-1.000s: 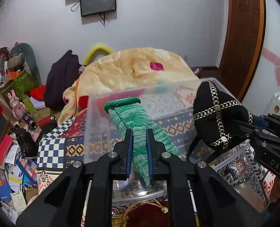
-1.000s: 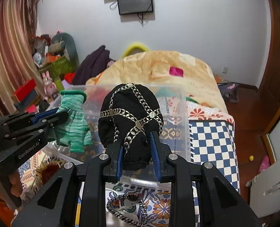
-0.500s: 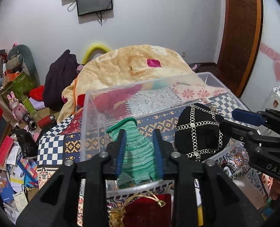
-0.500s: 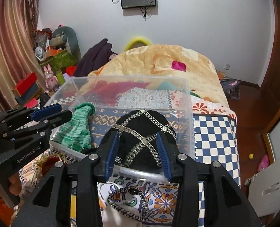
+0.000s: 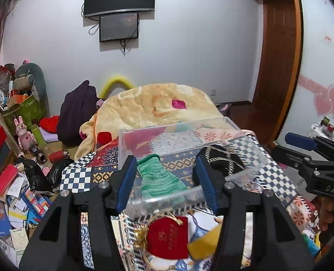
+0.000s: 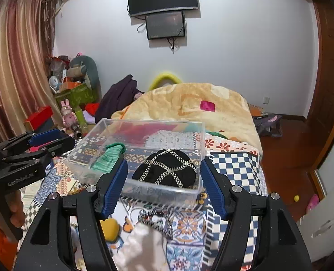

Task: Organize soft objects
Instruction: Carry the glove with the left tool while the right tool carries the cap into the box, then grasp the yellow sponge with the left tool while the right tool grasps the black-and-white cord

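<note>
A clear plastic bin [image 5: 178, 126] [image 6: 144, 122] stands on the patterned bedspread. A green knitted glove [image 5: 160, 180] [image 6: 109, 158] lies in its left part. A black cap with metal chains [image 5: 221, 158] [image 6: 167, 169] lies in its right part. My left gripper [image 5: 165, 185] is open and empty, just in front of the bin over the glove's end. My right gripper [image 6: 163, 187] is open and empty, in front of the bin near the cap. Each gripper also shows in the other view, the right one [image 5: 311, 151] and the left one [image 6: 36, 144].
A red pouch with gold cord [image 5: 168, 237], a yellow piece [image 5: 203, 244], a chain bracelet [image 6: 158, 221] and a white cloth [image 6: 142, 248] lie in front of the bin. A rumpled beige blanket [image 6: 189, 106] lies behind. Clutter fills the floor at left [image 5: 20, 180].
Both grippers lowered the glove and the cap into the bin, opened and let them go, then drew back toward the bin's near side.
</note>
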`<state>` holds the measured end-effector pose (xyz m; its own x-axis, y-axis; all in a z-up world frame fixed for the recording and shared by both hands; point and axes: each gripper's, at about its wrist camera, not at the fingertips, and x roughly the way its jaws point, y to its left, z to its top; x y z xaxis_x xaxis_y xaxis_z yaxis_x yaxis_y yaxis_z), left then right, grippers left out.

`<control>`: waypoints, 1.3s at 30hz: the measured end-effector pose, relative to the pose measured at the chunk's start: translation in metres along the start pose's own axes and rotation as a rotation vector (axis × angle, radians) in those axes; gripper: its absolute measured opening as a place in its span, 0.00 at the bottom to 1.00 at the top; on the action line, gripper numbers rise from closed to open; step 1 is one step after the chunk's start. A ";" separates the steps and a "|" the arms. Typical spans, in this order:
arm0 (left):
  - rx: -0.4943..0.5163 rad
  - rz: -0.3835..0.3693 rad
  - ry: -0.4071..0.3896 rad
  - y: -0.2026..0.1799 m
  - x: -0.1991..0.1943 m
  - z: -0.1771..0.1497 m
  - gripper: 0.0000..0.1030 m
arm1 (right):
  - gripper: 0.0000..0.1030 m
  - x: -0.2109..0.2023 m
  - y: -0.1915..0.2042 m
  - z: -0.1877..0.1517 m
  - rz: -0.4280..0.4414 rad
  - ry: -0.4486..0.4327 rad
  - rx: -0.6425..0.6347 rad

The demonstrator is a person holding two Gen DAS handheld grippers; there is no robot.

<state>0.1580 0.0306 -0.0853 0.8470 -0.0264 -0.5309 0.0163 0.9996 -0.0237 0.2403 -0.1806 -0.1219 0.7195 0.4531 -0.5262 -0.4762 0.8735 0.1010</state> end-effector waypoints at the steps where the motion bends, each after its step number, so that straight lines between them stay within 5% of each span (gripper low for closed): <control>1: 0.001 -0.004 -0.004 -0.001 -0.004 -0.002 0.55 | 0.64 -0.004 0.000 -0.003 0.003 -0.004 0.002; 20: 0.004 -0.106 0.195 -0.041 0.015 -0.078 0.62 | 0.64 0.029 -0.007 -0.060 0.020 0.168 0.012; 31: -0.013 -0.137 0.289 -0.052 0.047 -0.097 0.62 | 0.25 0.054 -0.007 -0.072 0.078 0.239 0.018; 39: -0.061 -0.163 0.296 -0.045 0.055 -0.099 0.56 | 0.12 0.051 -0.008 -0.070 0.087 0.210 0.017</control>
<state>0.1518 -0.0171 -0.1972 0.6446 -0.1969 -0.7387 0.0992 0.9796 -0.1745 0.2450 -0.1771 -0.2086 0.5544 0.4812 -0.6791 -0.5220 0.8365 0.1667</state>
